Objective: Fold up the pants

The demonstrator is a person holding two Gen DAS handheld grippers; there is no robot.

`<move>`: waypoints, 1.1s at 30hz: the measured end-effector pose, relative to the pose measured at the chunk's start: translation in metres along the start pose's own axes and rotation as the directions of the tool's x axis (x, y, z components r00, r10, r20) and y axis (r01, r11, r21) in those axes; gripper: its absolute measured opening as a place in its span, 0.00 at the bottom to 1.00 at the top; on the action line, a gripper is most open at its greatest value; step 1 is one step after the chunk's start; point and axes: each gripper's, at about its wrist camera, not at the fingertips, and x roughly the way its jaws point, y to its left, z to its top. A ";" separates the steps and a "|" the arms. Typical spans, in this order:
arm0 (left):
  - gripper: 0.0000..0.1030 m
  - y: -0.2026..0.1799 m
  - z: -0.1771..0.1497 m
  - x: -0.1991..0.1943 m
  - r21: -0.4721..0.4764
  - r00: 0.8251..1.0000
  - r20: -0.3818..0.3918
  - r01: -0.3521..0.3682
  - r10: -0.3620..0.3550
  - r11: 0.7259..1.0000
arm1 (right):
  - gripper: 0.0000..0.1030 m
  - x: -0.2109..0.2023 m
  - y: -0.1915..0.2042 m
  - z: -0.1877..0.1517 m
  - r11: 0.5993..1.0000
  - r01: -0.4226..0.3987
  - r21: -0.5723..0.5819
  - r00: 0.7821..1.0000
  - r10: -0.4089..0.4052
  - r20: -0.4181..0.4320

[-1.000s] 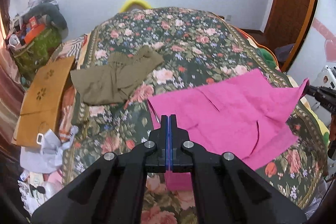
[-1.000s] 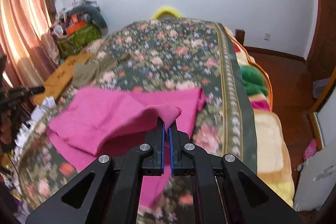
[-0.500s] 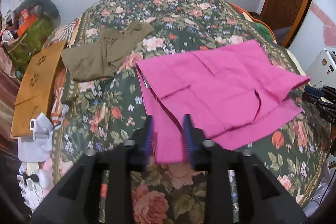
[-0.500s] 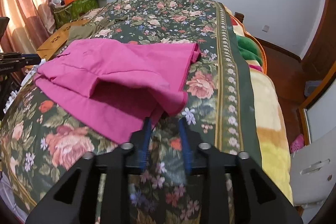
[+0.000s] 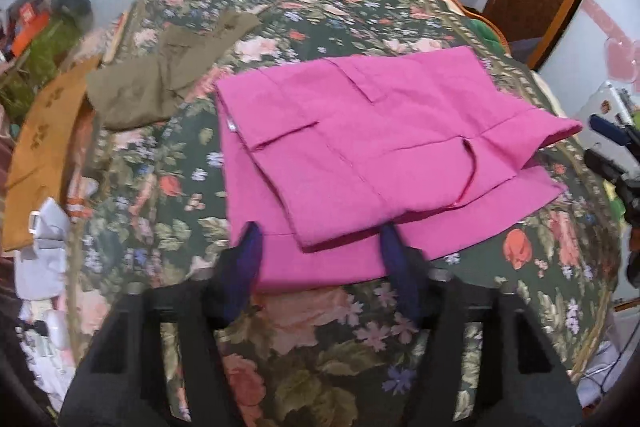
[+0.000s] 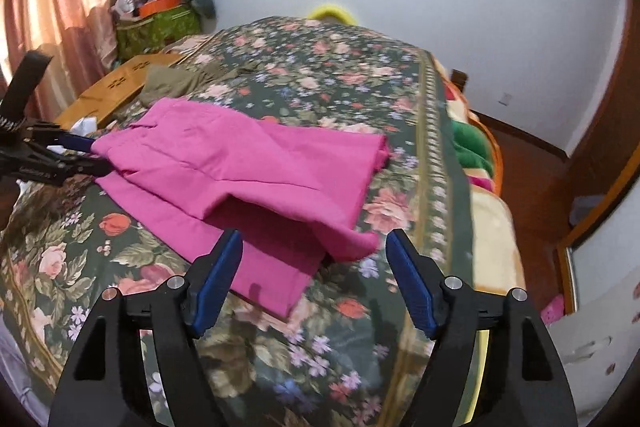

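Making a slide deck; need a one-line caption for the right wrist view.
Open right gripper above the folded pink pants on a floral bedspread.

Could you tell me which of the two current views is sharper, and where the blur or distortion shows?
Left wrist view: smeared throughout, the left gripper fingers soft, the pink pants still readable. Right wrist view: sharper, the right gripper crisp, the floral bedspread blurring nearby. Both bend straight lines, with dark corners.
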 end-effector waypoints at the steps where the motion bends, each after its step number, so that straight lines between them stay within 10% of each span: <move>1: 0.36 0.000 0.001 0.001 -0.001 1.000 -0.001 0.006 -0.006 1.000 | 0.69 0.003 0.004 0.001 1.000 0.003 -0.018 1.000 -0.003 0.002; 5: 0.09 -0.002 0.003 -0.004 0.011 0.999 0.033 -0.031 0.030 0.999 | 0.69 0.010 0.011 0.003 0.998 0.019 -0.052 1.000 -0.019 0.005; 12: 0.08 0.009 0.010 -0.031 -0.012 0.984 0.141 -0.107 0.107 0.994 | 0.69 0.017 -0.002 0.008 1.000 0.019 -0.025 1.000 -0.019 -0.005; 24: 0.09 0.044 -0.013 -0.004 -0.084 0.995 0.013 -0.101 0.103 0.991 | 0.69 0.023 0.011 0.004 0.995 -0.089 0.035 0.994 0.091 -0.053; 33: 0.35 0.040 -0.010 -0.036 -0.063 0.987 0.072 -0.140 0.144 0.988 | 0.69 0.019 0.032 0.017 0.988 -0.153 0.013 0.987 0.154 -0.041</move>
